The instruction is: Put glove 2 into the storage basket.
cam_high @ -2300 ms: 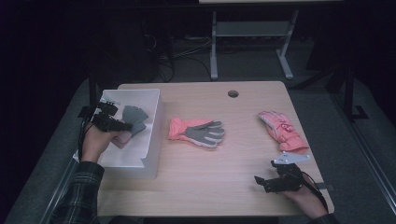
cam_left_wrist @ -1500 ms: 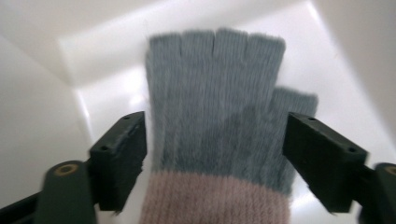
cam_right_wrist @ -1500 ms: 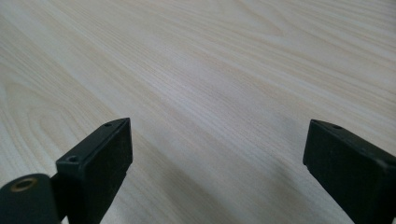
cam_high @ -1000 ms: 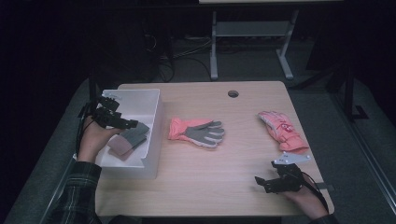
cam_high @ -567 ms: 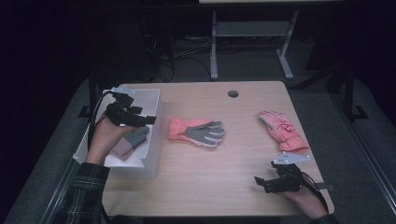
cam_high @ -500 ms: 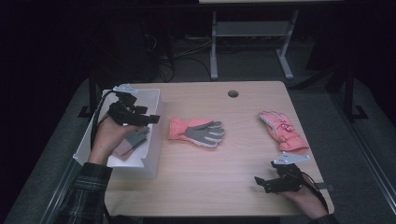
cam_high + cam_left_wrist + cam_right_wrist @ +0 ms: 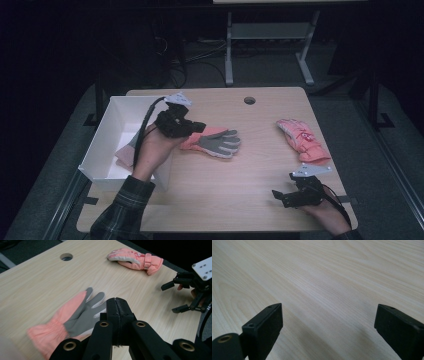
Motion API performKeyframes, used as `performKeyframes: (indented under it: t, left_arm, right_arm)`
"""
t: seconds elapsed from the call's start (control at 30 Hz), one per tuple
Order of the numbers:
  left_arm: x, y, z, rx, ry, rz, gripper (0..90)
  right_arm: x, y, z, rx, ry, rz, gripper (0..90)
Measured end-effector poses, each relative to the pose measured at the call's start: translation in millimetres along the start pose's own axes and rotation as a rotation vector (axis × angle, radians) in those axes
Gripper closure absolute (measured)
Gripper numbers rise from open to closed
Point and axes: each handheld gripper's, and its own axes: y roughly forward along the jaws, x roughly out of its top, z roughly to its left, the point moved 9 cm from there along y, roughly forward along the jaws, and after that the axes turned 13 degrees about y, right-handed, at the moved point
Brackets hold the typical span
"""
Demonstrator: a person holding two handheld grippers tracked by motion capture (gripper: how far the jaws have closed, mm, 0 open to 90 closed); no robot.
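My left gripper (image 7: 199,128) hovers over the cuff of an orange glove with a grey palm (image 7: 216,142), just right of the white box (image 7: 107,131). Its jaws have just been closing and now meet, shut with nothing between them, as seen in the left gripper view (image 7: 117,302) above that glove (image 7: 75,318). A pink and grey glove (image 7: 123,153) lies inside the box. Another pink glove (image 7: 302,140) (image 7: 135,258) rests at the table's right. My right gripper (image 7: 281,196) (image 7: 328,325) stands open and empty, low over bare wood near the front right; it also appears in the left gripper view (image 7: 171,298).
The wooden table has a round cable hole (image 7: 249,100) (image 7: 66,256) near its far edge. The white box overhangs the table's left side. A metal stand (image 7: 270,35) and cables sit on the dark floor behind.
My left gripper let go of the grey-palmed glove in the box, rose, and swung right out of the box to above the orange glove, its jaws closing. The right gripper has stayed put.
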Motion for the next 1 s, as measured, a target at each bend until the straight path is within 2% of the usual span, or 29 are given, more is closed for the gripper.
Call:
performKeyframes:
  t: [0.03, 0.1, 0.17, 0.2, 0.33, 0.43, 0.57, 0.63, 0.77, 0.8, 1.0]
  left_arm:
    - [3.5, 11.7, -6.2, -0.002, 0.007, 0.009, 89.6]
    - [5.3, 22.8, -10.6, -0.001, 0.011, 0.011, 89.6]
    - [5.0, 28.4, -12.6, -0.008, 0.016, 0.018, 89.6]
    - [3.9, 40.3, -14.2, -0.007, 0.022, 0.027, 89.6]
    - [-0.5, 57.7, -13.7, -0.008, 0.006, 0.038, 89.6]
    - [-11.5, 78.1, -8.0, 0.005, -0.002, 0.072, 89.6]
    - [-22.2, 90.8, -2.0, 0.020, -0.012, 0.092, 89.6]
    - [-32.8, 102.4, 5.7, 0.045, -0.028, 0.101, 89.6]
    - [-43.1, 112.4, 16.0, 0.074, -0.039, 0.117, 89.6]
    - [-48.5, 119.4, 21.5, 0.085, -0.065, 0.116, 89.6]
    - [-60.5, 131.1, 33.4, 0.119, -0.065, 0.142, 89.6]
  right_arm:
    - [0.0, 0.0, 0.3, 0.000, -0.001, -0.001, 7.9]
    - [0.2, 0.2, 0.5, 0.003, -0.004, -0.002, 7.9]
    - [0.3, 0.3, 0.5, 0.004, -0.006, -0.001, 7.9]
    - [0.7, 0.1, 0.7, 0.006, -0.008, -0.003, 7.9]
    - [0.5, 0.3, 0.9, 0.006, -0.008, -0.001, 7.9]
    - [0.1, 0.3, 1.2, 0.008, -0.009, 0.001, 7.9]
    - [0.1, 0.4, 1.3, 0.009, -0.008, 0.002, 7.9]
    - [-0.1, 0.8, 2.3, 0.010, -0.005, 0.006, 7.9]
    - [-0.3, 1.6, 2.6, 0.012, -0.007, 0.010, 7.9]
    - [-0.5, 1.9, 2.4, 0.012, -0.006, 0.011, 7.9]
    - [-1.0, 1.7, 0.8, 0.011, -0.008, 0.011, 7.9]
